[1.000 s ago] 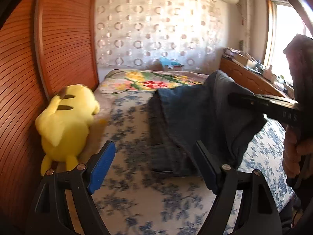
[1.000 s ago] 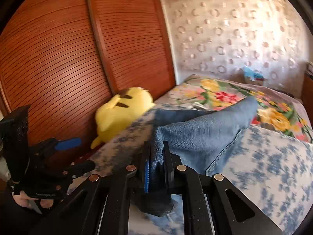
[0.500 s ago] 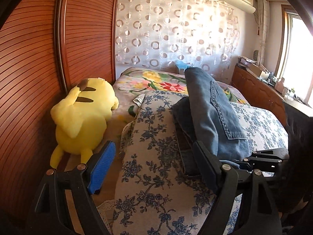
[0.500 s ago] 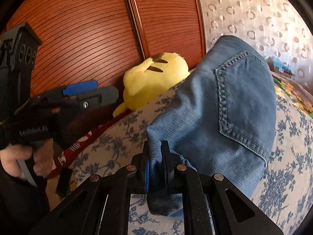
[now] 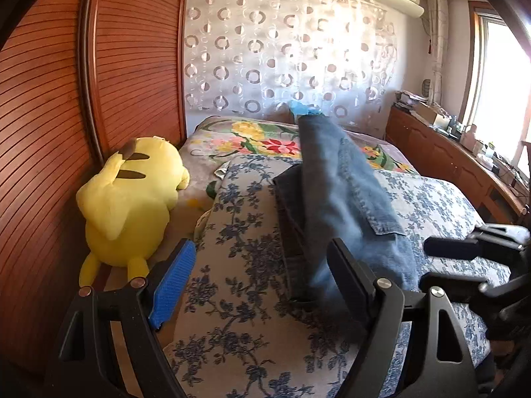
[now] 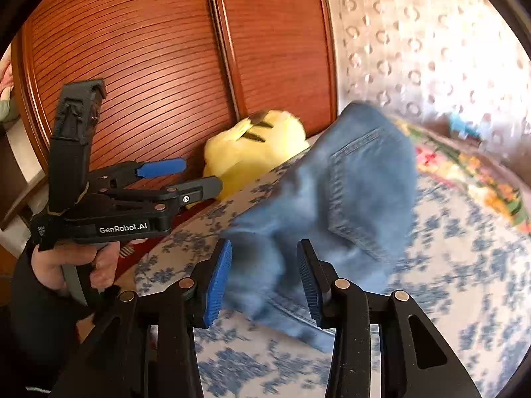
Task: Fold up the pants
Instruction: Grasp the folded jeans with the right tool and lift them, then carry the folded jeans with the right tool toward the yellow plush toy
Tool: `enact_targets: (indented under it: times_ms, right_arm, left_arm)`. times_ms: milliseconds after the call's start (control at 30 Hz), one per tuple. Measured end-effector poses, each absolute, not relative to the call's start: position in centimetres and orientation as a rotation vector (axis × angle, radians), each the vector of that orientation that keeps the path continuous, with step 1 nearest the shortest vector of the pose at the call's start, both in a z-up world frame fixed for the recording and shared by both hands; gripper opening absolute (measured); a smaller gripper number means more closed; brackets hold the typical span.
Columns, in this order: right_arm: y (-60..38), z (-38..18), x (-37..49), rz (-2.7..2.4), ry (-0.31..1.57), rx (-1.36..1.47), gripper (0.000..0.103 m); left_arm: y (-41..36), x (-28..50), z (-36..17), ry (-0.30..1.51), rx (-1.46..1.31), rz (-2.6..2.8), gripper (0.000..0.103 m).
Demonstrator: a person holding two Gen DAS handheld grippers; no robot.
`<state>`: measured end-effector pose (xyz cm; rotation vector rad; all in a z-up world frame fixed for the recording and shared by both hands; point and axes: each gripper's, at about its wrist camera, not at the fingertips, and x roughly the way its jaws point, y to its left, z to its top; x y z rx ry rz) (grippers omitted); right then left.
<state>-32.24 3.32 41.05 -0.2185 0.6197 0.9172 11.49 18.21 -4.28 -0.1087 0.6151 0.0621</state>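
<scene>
Right gripper (image 6: 264, 277) jaws just opened off the jeans (image 6: 335, 205) — denim edge sits between the blue pads, no longer pinched. Right wrist view is motion-blurred; the jeans' near hem is smeared and hard to read. Jeans lie folded in a long blue stack on the floral bedspread (image 5: 245, 258), back pocket up, right of the yellow plush (image 5: 132, 199). Left gripper (image 5: 260, 280) gapes wide, empty, over the bedspread.
</scene>
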Motion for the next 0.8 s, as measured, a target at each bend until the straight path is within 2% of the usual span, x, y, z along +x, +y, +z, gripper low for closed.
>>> enact_targets:
  times_ms: [167, 700, 800]
  right_arm:
    - [2.0, 41.2, -32.2, 0.842, 0.584, -0.241, 0.043]
    - [-0.1, 40.7, -31.6, 0.737, 0.629, -0.208, 0.043]
    - [0.0, 40.7, -31.1, 0.734, 0.633, -0.205, 0.047]
  left_arm:
    - [16.9, 12.0, -4.2, 0.619, -0.094, 0.036, 0.082]
    - [14.1, 13.5, -4.8, 0.658, -0.040, -0.020, 0.082]
    - [14.0, 14.0, -4.7, 0.657, -0.038, -0.024, 0.082]
